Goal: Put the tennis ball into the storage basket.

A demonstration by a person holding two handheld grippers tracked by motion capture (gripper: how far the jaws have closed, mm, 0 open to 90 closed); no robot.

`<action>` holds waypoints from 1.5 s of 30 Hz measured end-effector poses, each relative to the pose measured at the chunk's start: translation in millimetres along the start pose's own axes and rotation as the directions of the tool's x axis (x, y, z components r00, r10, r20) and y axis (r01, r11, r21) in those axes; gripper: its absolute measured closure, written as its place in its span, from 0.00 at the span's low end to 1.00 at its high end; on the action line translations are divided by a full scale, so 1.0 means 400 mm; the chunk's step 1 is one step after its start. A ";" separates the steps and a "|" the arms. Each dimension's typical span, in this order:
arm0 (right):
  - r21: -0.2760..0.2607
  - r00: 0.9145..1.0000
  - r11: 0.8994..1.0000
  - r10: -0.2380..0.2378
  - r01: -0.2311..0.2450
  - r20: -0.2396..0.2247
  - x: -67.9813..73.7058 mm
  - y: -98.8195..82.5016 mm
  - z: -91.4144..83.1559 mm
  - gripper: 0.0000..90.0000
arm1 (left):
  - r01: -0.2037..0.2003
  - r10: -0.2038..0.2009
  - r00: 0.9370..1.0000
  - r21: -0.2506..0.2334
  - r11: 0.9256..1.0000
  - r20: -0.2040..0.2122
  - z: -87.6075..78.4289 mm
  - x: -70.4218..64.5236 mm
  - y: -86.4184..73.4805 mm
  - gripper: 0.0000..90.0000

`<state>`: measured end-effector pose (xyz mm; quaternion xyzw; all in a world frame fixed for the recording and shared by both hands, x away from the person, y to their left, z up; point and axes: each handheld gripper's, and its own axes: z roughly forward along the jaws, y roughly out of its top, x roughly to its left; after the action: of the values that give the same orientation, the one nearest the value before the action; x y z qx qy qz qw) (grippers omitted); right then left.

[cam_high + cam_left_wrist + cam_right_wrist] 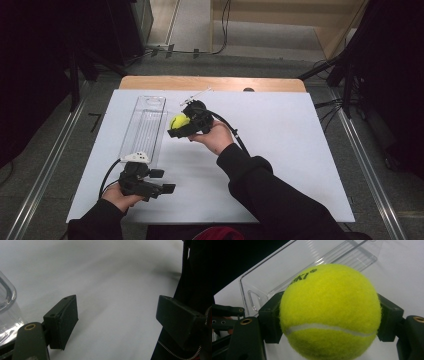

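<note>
A yellow tennis ball (179, 121) (329, 312) is held above the white table, with my right gripper (183, 125) (329, 320) shut on its two sides. It hangs just right of a long clear plastic tray (144, 127) (287, 270) that lies on the table's left half. My left gripper (162, 181) (116, 322) rests low near the front left edge, below the tray's near end, jaws wide open with nothing between them. A corner of the tray (6, 302) shows beside its left jaw.
The white table top (280, 150) stretches bare to the right of the ball. A wooden strip (212, 82) borders its far edge. Black stands and cables stand on the floor at both sides. A dark sleeve (270, 195) crosses the front middle.
</note>
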<state>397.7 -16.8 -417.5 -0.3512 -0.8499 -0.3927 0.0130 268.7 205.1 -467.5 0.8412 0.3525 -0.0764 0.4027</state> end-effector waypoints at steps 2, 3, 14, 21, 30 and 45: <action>-0.002 1.000 1.000 0.000 0.000 0.001 0.001 0.005 0.003 0.26 | -0.001 0.001 1.000 0.000 1.000 0.000 0.000 0.000 0.000 0.20; -0.004 1.000 1.000 0.000 0.000 0.001 0.002 0.007 0.004 0.26 | -0.001 0.001 1.000 0.000 1.000 0.000 0.000 0.000 0.000 0.20; -0.016 1.000 1.000 0.007 -0.007 0.002 0.007 0.039 0.012 0.26 | -0.002 0.002 1.000 0.001 1.000 0.000 0.000 0.000 0.000 0.20; -0.024 1.000 1.000 0.003 -0.003 -0.006 0.016 0.060 0.023 0.26 | -0.001 0.001 1.000 0.000 1.000 -0.001 -0.002 0.001 -0.001 0.20; -0.026 1.000 1.000 -0.010 0.009 -0.005 0.031 0.091 0.037 0.26 | -0.004 0.004 1.000 0.003 1.000 -0.004 -0.002 0.001 -0.001 0.20; -0.023 1.000 0.999 -0.027 0.027 -0.009 0.061 0.152 0.076 0.26 | -0.003 0.003 1.000 -0.002 1.000 0.001 -0.002 0.002 -0.001 0.20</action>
<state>424.0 45.2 -391.1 -0.3381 -0.8499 -0.4041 0.0076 269.0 206.5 -467.6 0.8413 0.3513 -0.0758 0.4038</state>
